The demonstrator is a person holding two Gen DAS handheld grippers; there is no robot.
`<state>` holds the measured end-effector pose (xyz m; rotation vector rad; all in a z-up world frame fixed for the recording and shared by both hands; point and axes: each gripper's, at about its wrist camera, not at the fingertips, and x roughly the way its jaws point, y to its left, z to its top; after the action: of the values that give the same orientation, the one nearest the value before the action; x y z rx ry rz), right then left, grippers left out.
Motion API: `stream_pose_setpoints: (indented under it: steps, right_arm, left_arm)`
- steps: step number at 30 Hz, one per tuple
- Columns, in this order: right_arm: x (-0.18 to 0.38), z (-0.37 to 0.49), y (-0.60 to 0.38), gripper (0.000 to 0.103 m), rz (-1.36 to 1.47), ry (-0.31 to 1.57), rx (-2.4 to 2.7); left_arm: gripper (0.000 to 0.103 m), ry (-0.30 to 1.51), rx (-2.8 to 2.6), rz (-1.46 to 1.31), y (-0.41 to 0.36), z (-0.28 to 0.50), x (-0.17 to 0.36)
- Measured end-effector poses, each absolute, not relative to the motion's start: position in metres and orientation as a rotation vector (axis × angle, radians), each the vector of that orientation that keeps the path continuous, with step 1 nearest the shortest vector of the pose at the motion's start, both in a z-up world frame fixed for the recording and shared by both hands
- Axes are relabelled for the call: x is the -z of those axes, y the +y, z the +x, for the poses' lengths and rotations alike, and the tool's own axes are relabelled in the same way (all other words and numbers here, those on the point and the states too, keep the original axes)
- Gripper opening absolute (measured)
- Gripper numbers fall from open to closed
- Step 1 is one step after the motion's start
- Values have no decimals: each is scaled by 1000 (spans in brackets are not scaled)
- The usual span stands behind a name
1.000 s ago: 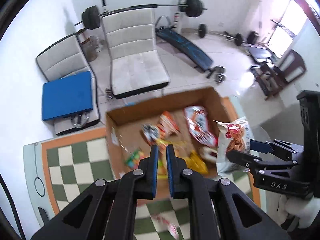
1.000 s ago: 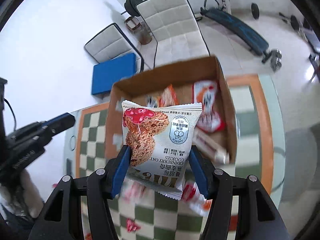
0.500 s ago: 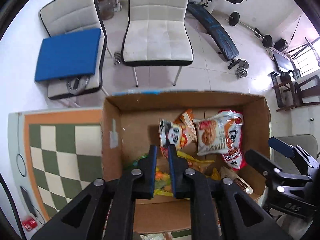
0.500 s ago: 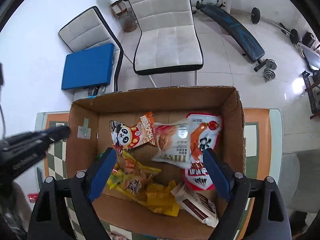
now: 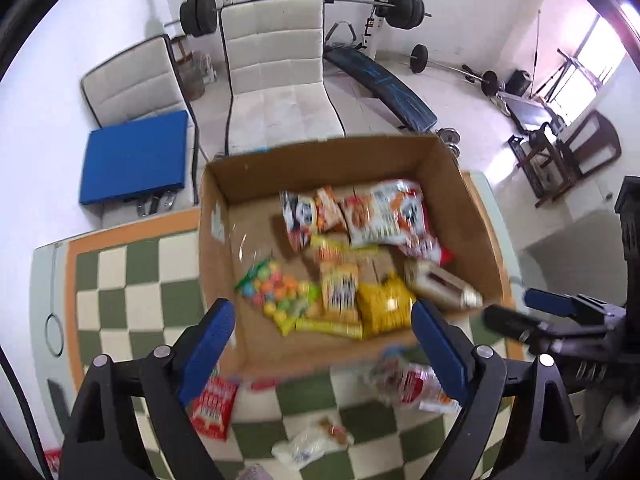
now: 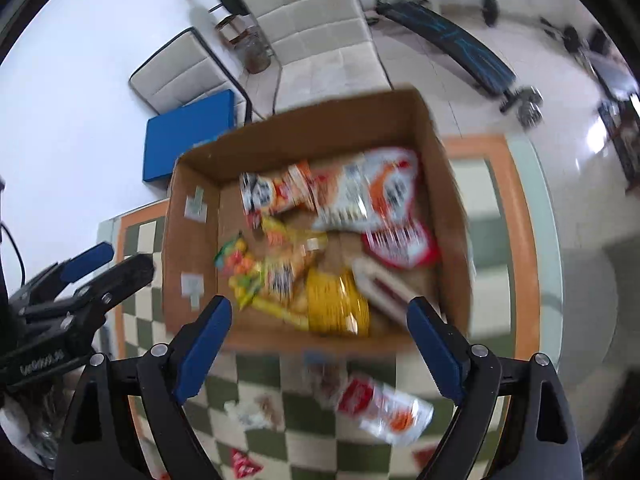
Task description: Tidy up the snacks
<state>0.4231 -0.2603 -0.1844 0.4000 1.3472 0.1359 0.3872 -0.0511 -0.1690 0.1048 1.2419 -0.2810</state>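
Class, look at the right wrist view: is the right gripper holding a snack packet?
No: the right gripper is wide open with nothing between its fingers, above the box.

The open brown cardboard box point(image 5: 472, 216) is free from above; its left floor part is bare, w/ snack packets point(image 5: 360, 264) crowding centre & right. Loose packets point(image 5: 412, 384) lie on the green-cream checkered mat point(image 5: 132, 280) in front of it.
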Motion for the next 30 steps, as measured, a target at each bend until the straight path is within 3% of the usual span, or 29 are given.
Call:
stream_pose_setpoints:
  steps: [5,12,19,26,27,29,30]
  right_arm:
    - [215,327,-308,92,580,1422,2]
    - [299,229,-356,92,743,1575,180]
    - [346,205,-365,92,764,1623,280]
    - [376,197,-384,92,799,1649,377]
    - [381,197,-385,92,804,1655,381]
    - [388,199,-384,92,832,1657,374]
    - [390,203,-383,92,840,1653,363]
  left_arm:
    - [90,1278,238,239,-55,309,197]
    - [90,1507,274,460,-62,246,303]
    - [90,1632,310,632,-74,240,376]
    - [90,1656,342,686,-93,242,401]
    - [88,1646,334,648,-95,243,400]
    - [74,1669,330,556,-91,248,398]
    - [62,1693,332,502,-88,249,397]
